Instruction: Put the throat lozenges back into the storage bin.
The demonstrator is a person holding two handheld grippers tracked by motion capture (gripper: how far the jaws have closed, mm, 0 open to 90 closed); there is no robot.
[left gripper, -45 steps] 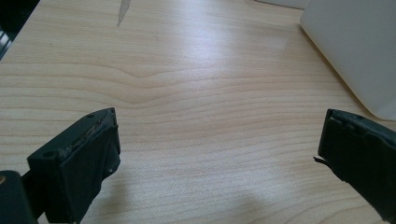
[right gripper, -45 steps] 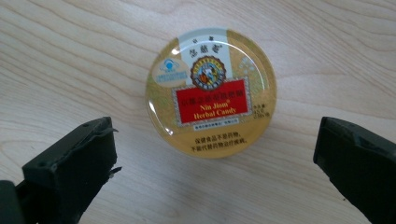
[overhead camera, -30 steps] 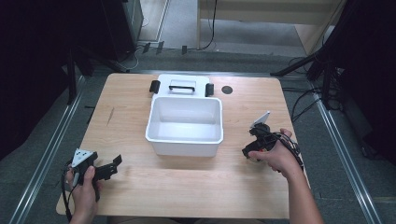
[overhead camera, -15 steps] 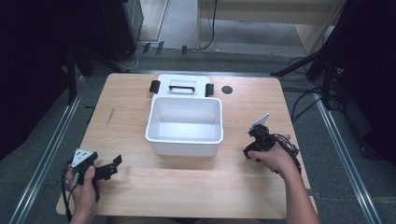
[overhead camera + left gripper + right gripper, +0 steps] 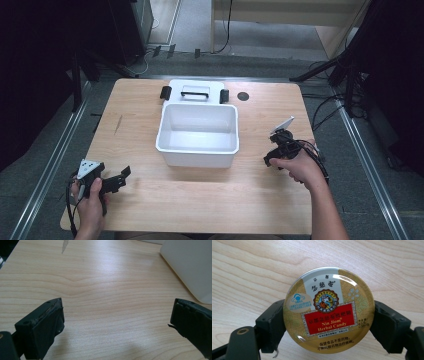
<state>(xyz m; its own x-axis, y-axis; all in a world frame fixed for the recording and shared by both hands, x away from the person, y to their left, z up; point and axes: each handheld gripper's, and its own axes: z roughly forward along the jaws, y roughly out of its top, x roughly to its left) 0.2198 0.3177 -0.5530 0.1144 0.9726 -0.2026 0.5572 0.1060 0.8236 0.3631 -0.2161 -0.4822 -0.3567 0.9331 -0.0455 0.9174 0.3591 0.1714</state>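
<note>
Item: round candy tin (image 5: 329, 311), gold lid with a red label panel reading "Nin Jiom Herbal Candy", Chinese lettering above and below. Location: clamped flat between the two black jaws of the right claw (image 5: 329, 320), one pad on each side of its rim, above the worktop (image 5: 249, 272). The jaws have just been closing and now pinch the tin. Its lower edge is cut off at the frame bottom in the right gripper view; whether it rests on the wood or is lifted clear cannot be told. In the high view the tin is hidden under the right claw (image 5: 276, 154) and the person's right hand (image 5: 299, 167), near the worktop's right edge, just right of the bin.

Adjacent: white rectangular bin (image 5: 198, 134), open-topped, at the worktop's centre. Behind it, touching or just beside its far wall, a white lid (image 5: 195, 92) with a black handle and black clips at either end; the near part is hidden by the bin. A small dark round mark (image 5: 243, 96) lies right of the lid, too small to identify.

Left claw (image 5: 116, 322): jaws spread wide, nothing between them, over bare wood at the near left corner, with the bin's corner (image 5: 190, 265) cut off at upper right.
</note>
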